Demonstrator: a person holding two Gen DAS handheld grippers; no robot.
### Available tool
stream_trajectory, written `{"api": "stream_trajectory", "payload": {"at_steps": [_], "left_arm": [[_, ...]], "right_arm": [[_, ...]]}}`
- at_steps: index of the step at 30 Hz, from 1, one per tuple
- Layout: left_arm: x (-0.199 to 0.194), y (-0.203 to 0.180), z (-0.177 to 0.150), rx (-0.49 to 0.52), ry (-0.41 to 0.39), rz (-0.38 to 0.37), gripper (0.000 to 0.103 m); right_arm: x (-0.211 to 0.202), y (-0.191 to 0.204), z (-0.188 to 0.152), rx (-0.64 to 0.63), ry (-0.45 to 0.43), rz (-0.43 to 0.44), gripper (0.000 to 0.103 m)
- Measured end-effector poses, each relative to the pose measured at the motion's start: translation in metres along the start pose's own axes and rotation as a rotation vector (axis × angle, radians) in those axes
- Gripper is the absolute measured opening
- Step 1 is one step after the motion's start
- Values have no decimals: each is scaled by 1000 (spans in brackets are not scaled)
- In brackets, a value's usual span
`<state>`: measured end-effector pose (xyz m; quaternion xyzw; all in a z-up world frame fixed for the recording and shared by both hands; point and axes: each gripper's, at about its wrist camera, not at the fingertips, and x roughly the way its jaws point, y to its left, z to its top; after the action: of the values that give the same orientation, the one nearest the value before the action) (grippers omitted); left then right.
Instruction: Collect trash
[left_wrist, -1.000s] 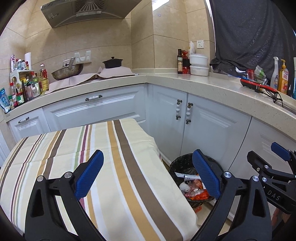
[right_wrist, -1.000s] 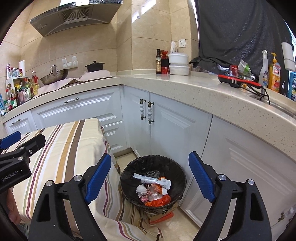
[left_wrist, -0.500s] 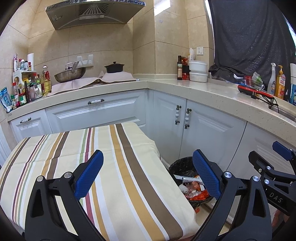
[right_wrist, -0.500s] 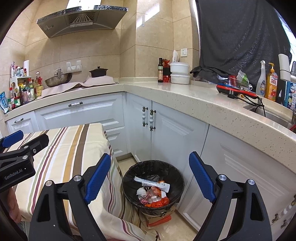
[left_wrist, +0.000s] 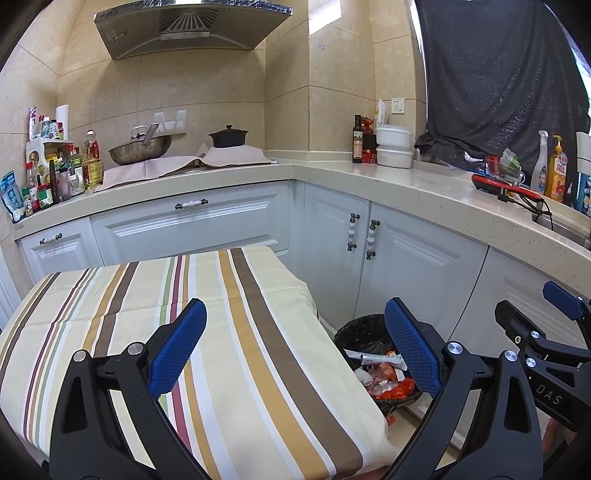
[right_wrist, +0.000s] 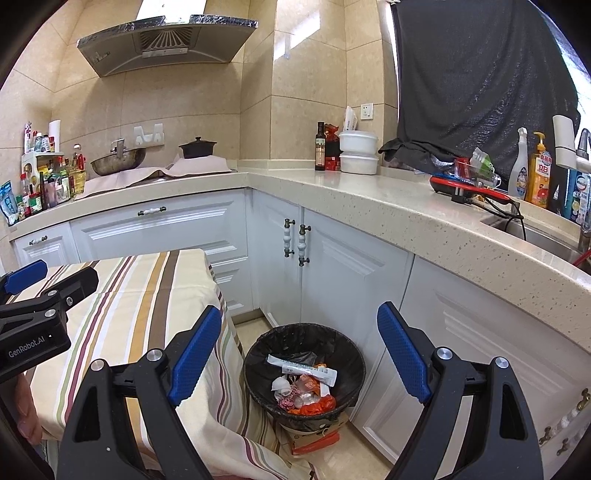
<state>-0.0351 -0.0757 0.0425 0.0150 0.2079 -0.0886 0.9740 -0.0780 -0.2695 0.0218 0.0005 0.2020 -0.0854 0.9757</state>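
Trash (right_wrist: 303, 386) lies heaped in 1 black-lined bin (right_wrist: 258, 354) on the floor, between the striped tablecloth (right_wrist: 147, 314) and the white cabinets (right_wrist: 343, 273); its pieces overlap too much to count, though 1 white tube lies on top. In the left wrist view the cloth's edge and a blue pad cover part of the bin (left_wrist: 360, 330). 2 grippers show: the right gripper (right_wrist: 299, 354) and the left gripper (left_wrist: 295, 347) both stand wide apart, holding nothing. 2 white tubs (right_wrist: 358, 151) sit stacked on the counter.
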Motion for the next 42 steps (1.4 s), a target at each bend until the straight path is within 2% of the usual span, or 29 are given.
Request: {"api": "stream_trajectory", "payload": {"at_steps": [42], "left_arm": [[7,3,-3,-19,17,1,95]], "right_arm": [[4,-2,0,-4,4,-3,84]]}}
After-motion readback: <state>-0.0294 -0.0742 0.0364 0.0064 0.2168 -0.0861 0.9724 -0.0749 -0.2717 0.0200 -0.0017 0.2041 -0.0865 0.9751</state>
